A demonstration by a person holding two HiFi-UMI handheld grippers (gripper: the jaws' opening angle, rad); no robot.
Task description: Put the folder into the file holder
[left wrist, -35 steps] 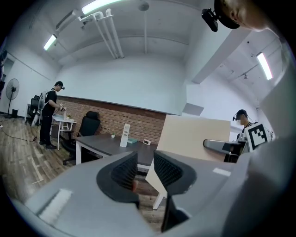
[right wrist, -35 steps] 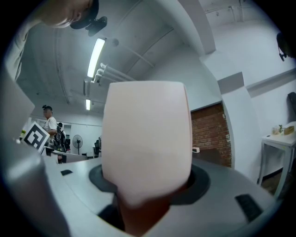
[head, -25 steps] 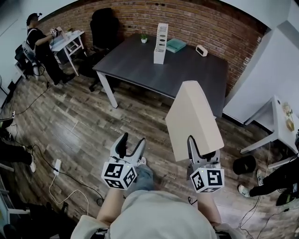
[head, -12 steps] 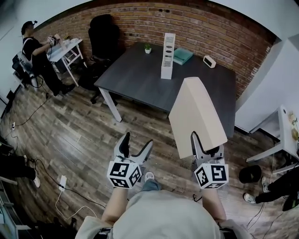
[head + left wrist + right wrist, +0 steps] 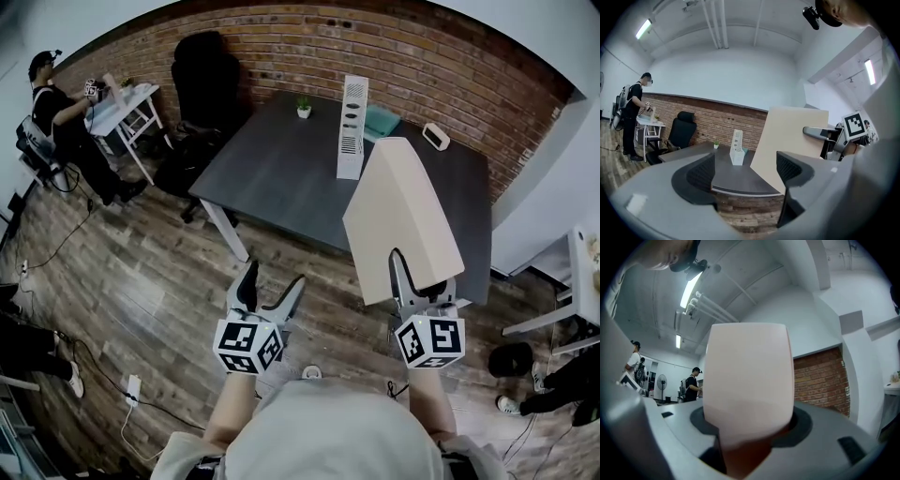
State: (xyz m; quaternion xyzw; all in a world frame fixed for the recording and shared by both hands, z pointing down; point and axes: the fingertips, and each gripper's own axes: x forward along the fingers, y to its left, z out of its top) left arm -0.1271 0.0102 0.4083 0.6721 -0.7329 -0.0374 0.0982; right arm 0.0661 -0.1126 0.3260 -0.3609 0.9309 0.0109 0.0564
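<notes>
The right hand-held gripper [image 5: 419, 291] clamps the lower edge of a beige folder [image 5: 398, 220]. In the right gripper view the folder [image 5: 747, 380] stands upright between the jaws and fills most of the picture, and the jaws of this gripper [image 5: 750, 427] are closed on it. In the head view the folder rises from the gripper and leans away from the person, its top reaching over the near right part of the dark surface [image 5: 281, 178].

The left hand-held gripper [image 5: 273, 281] is held level beside it, over the wooden floor [image 5: 150, 272]. Its jaws have just been opening and now stand wide, with nothing between them. The left gripper view looks between them [image 5: 746, 171] at the surface [image 5: 736, 180], with the folder [image 5: 787, 140] to the right.

The white file holder [image 5: 352, 127] stands upright on the far part of the surface, well apart from the folder. It has slotted cut-outs in its side. A small potted plant [image 5: 304, 110] stands to its left, a teal flat object [image 5: 382, 120] lies just behind it, and a small white box-like item [image 5: 435, 136] lies further right. Both the file holder [image 5: 737, 147] and the plant [image 5: 716, 144] show in the left gripper view.

Behind the surface runs a brick wall [image 5: 281, 47], with a black office chair [image 5: 202, 70] at its left end. A person [image 5: 47, 94] stands at a small white table [image 5: 131, 94] at far left.
</notes>
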